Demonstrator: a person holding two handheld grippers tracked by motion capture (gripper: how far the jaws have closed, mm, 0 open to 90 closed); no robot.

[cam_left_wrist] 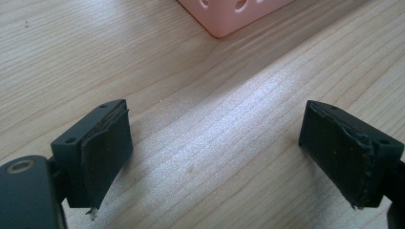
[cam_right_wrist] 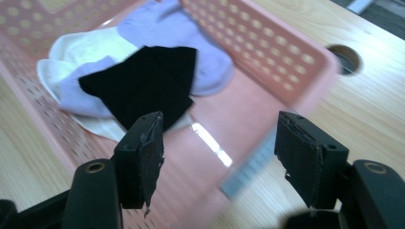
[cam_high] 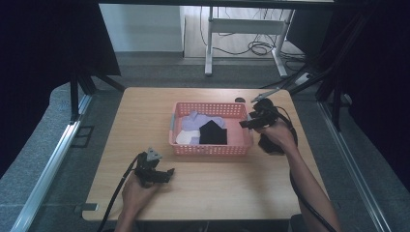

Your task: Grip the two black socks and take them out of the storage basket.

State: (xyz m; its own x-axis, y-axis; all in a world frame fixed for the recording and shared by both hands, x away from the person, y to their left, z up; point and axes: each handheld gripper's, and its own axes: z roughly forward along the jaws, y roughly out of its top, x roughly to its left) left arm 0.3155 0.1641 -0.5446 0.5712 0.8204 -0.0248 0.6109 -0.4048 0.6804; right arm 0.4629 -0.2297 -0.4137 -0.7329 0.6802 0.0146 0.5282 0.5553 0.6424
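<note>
Reaching for the black cloth [cam_right_wrist: 143, 83] lying atop pale socks in the pink basket [cam_right_wrist: 267, 45], the right gripper [cam_right_wrist: 217, 157], jaws spread, should descend squarely; the left gripper [cam_left_wrist: 215, 152] rests spread over bare table

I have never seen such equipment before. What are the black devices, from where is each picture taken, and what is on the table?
There is no robot here. A person holds a hand-held tool with two black jaws in each hand: the left gripper and the right gripper.

The high view looks down on the wooden table from above the person's side. Each of the other two pictures comes from a camera riding on one gripper, looking along its jaws.

On the table stands a pink basket with holes in its walls. Inside lie a black cloth, a lilac cloth and a white cloth; they may be socks.

Both grippers are open and hold nothing. The left one is over bare table near the basket; the right one points into the basket towards the black cloth.
</note>
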